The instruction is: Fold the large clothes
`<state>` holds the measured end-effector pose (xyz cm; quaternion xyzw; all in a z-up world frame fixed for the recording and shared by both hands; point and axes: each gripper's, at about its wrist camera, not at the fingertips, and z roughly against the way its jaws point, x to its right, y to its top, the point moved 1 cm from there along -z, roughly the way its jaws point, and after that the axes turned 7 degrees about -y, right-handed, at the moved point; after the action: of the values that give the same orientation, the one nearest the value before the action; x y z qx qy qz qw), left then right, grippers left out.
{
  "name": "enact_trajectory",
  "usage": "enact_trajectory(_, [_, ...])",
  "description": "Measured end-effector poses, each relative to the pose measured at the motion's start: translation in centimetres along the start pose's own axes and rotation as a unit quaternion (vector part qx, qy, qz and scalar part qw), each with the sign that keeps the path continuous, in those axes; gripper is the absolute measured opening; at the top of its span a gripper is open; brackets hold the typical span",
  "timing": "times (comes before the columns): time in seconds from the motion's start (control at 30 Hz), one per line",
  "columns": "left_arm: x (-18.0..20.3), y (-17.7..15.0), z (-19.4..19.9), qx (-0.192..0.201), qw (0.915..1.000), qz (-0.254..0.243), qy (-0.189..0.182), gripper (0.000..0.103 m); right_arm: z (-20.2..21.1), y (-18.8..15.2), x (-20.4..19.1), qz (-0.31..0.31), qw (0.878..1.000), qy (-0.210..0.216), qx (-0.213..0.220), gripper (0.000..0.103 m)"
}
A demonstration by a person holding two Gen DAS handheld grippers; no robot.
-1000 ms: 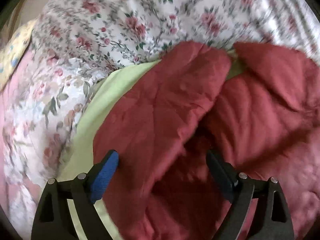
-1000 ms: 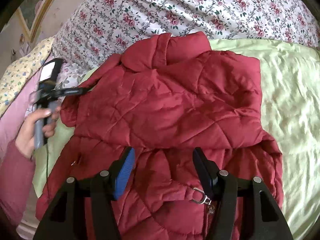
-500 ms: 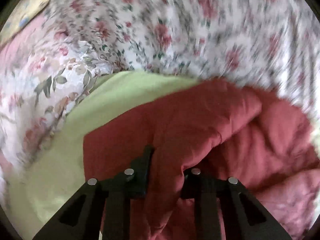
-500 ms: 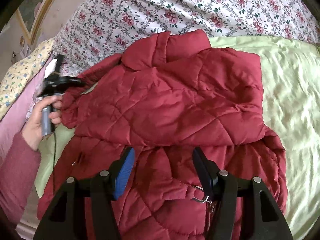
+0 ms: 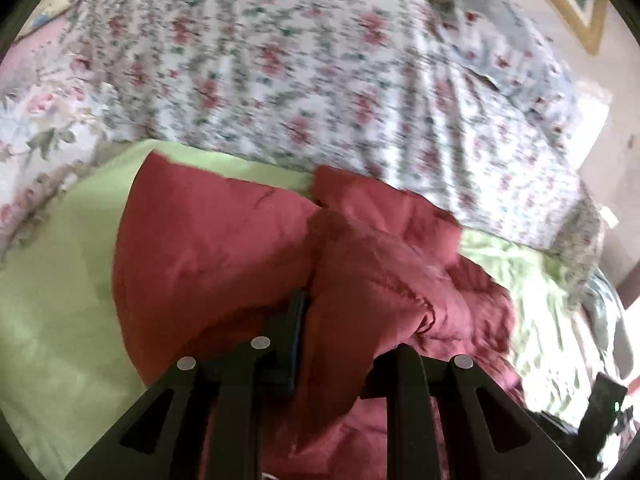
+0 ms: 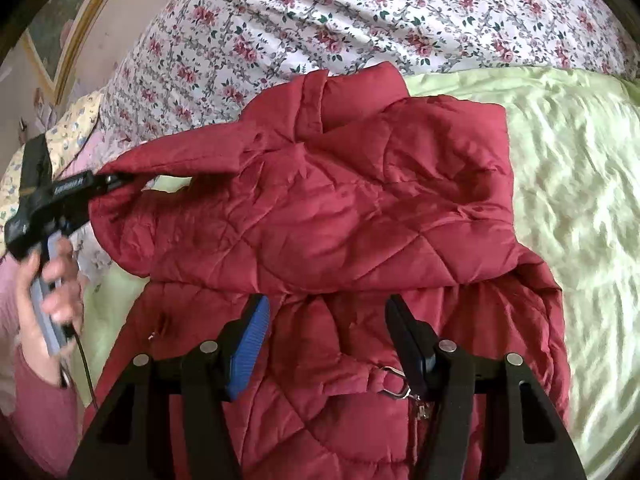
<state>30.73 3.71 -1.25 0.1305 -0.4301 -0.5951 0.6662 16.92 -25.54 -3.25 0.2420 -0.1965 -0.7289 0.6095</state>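
— Two grippers, one jacket (image 6: 340, 200). Where does it lie?

— On the green sheet (image 6: 580, 184), collar toward the floral quilt (image 6: 320, 12), zip and metal ring (image 6: 394, 386) nearest the right gripper (image 6: 326, 344).

— And who holds what?

— Left gripper (image 5: 336, 344) is clenched on the sleeve (image 6: 180, 156), at the side of the jacket farthest from the bare sheet. The wrist view shows red cloth bunched between its fingers. From the right wrist view, the sleeve is lifted off the sheet and stretched out from the body.

— The right one?

— Spread wide, grasping nothing, hanging just above the lower front of the jacket.

— So the step, I'd judge, is folding that sleeve across the body.

— Likely. To do it well, carry the sleeve low and straight over the chest, so the padding doesn't balloon. Lay it flat on the jacket's middle before letting go.

— Should the right help?

— It could press down on the jacket near the ring, so the body doesn't drag along with the pull.

— Risks?

— Puffy quilted cloth springs back. The grip is on a thick bunch and may slip.
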Motion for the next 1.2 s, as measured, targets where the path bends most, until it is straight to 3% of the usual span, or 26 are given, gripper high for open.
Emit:
enact_trajectory(0.13, [1.2, -2.4, -0.2, -0.025, 0.9994, -0.014, -0.018, 0.017, 0.3, 0.2, 0.6, -0.020, 1.000, 0.012, 0.004, 0.062])
enact_trajectory(0.4, [2.5, -5.7, -4.2, -0.076, 0.9927, -0.091, 0.019, 0.020, -0.1, 2.0, 2.2, -0.070, 0.997, 0.043, 0.006, 0.064])
enact_trajectory(0.5, [2.8, -6.0, -4.3, -0.076, 0.9917, -0.101, 0.025, 0.022, -1.2, 3.5, 2.5, -0.086, 0.995, 0.059, 0.007, 0.064])
enact_trajectory(0.67, [2.8, -5.7, -4.5, -0.085, 0.9911, -0.100, 0.022, 0.027, -5.9, 5.4, 3.4, -0.122, 0.989, 0.075, -0.032, 0.064])
enact_trajectory(0.7, [3.1, -5.7, -4.6, -0.088, 0.9907, -0.101, 0.021, 0.033, -6.8, 5.5, 3.5, -0.130, 0.987, 0.081, -0.040, 0.063])
enact_trajectory(0.73, [3.2, -5.7, -4.7, -0.093, 0.9902, -0.102, 0.020, 0.042, -7.4, 5.6, 3.5, -0.134, 0.986, 0.086, -0.045, 0.062])
enact_trajectory(0.77, [3.4, -5.8, -4.9, -0.097, 0.9897, -0.104, 0.019, 0.048, -7.7, 5.6, 3.4, -0.136, 0.985, 0.092, -0.047, 0.050])
enact_trajectory(0.8, [3.5, -5.9, -4.8, -0.099, 0.9894, -0.105, 0.016, 0.063, -7.8, 5.6, 3.4, -0.137, 0.985, 0.093, -0.049, 0.027])
enact_trajectory(0.83, [3.7, -5.9, -4.5, -0.096, 0.9892, -0.110, 0.015, 0.074, -7.9, 5.6, 3.3, -0.139, 0.985, 0.091, -0.051, 0.018])
enact_trajectory(0.87, [3.9, -5.8, -4.3, -0.093, 0.9888, -0.115, 0.020, 0.076, -7.8, 5.5, 3.2, -0.139, 0.985, 0.090, -0.047, 0.012])
enact_trajectory(1.0, [3.5, -5.9, -2.3, -0.088, 0.9900, -0.110, 0.001, 0.085, -6.0, 5.9, 3.3, -0.125, 0.990, 0.067, -0.016, 0.007])
enact_trajectory(1.13, [2.0, -5.4, -0.2, -0.072, 0.9932, -0.092, 0.002, 0.085, -3.3, 6.4, 4.1, -0.113, 0.993, 0.034, 0.025, 0.006])
enact_trajectory(1.2, [1.3, -4.7, 0.7, -0.060, 0.9943, -0.088, 0.009, 0.084, -2.0, 6.5, 4.8, -0.099, 0.994, -0.006, 0.044, 0.006])
